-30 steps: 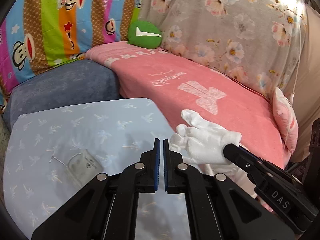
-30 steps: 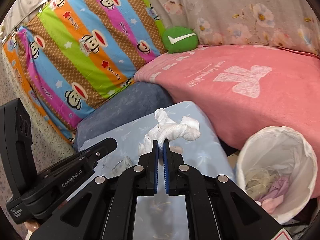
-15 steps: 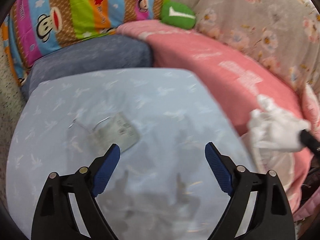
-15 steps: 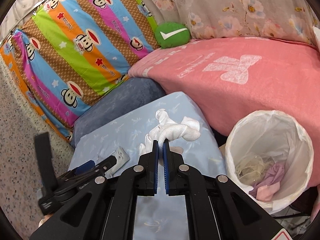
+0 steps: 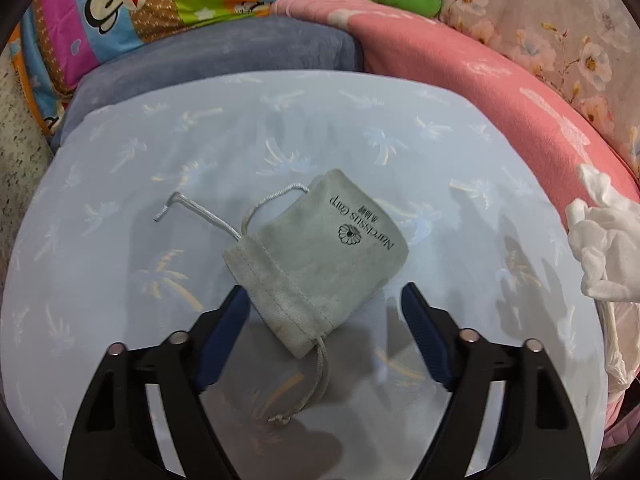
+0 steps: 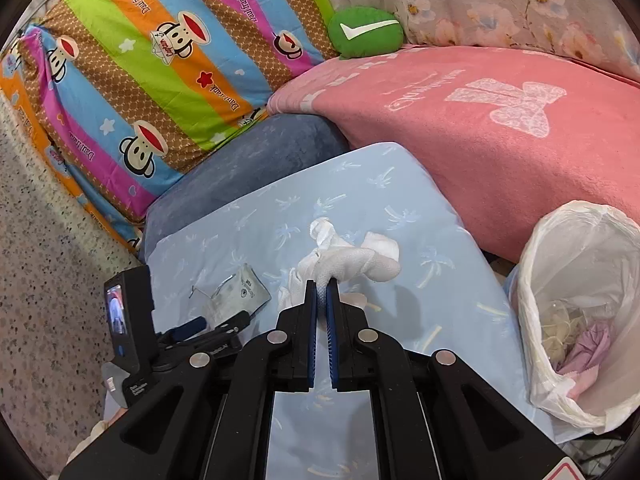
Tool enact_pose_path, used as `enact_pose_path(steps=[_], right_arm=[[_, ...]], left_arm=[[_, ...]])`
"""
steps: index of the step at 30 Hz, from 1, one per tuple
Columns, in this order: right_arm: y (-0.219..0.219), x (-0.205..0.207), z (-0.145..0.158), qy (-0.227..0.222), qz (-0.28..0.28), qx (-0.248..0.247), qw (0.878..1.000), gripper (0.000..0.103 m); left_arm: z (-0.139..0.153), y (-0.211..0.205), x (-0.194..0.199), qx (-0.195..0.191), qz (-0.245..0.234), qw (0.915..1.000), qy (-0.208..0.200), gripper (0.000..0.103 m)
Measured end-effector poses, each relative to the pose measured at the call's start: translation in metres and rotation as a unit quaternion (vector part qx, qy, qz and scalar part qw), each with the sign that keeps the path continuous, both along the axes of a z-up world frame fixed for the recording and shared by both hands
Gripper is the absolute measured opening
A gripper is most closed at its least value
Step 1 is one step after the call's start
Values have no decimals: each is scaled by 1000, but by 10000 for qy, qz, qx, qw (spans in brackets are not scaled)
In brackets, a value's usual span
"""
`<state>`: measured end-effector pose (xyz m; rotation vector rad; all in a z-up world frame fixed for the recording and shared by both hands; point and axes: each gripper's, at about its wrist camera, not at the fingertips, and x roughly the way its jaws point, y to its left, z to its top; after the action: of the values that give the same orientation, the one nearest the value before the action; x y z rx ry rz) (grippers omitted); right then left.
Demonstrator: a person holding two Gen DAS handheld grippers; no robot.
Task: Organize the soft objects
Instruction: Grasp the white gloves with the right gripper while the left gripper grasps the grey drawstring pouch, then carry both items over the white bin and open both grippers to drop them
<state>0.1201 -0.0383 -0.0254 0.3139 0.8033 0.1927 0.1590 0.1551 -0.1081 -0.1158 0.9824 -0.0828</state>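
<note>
Left wrist view: a small grey suede-looking drawstring pouch (image 5: 316, 252) lies flat on a pale blue cushion (image 5: 120, 184) printed with little palm trees. It's a soft rectangle with a stitched, gathered mouth and thin cords trailing out both sides. The left gripper (image 5: 324, 316) sits right over it, jaws closing but wide apart, the gathered mouth end of the pouch between the blue ribbed pads and neither pad pressing on it. At the right edge a bunched white glove (image 5: 600, 248) hangs in the air.

Right wrist view: the right gripper (image 6: 321, 292) is pinched tight on that white glove (image 6: 352, 260), a knitted, crumpled thing bulging out past the tips above the blue cushion. The pouch (image 6: 240, 292) lies to the left, just in front of the left gripper (image 6: 224, 322). A bin lined with a thin crinkly white bag (image 6: 576, 304) stands on the right.
</note>
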Motion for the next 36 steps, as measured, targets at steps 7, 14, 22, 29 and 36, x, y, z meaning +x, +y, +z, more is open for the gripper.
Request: enact_pose_path(steps=[7,14,22,29,36], right_arm=[[8,5,-9,92,44,24,9999,5],[6,-1,-7,67,34,80,9999,5],[-20,-18,15,-189,-144,172,9996,5],[-55,-43,43,-516,-408,199,9976,5],[-100,-72,67,-790,-782,205,9936,5]], left_arm=[[1,-5,-1,69,-79,9999,-66,27],[15,-21,-11,-73,-364,9992,-135,11],[59,-60,-31,-277,-720,9955,-547,11],[87,-98,-47,-378,-1064,9904,-802,11],[107,-140,-68,-428,-1466,9833,-991,11]])
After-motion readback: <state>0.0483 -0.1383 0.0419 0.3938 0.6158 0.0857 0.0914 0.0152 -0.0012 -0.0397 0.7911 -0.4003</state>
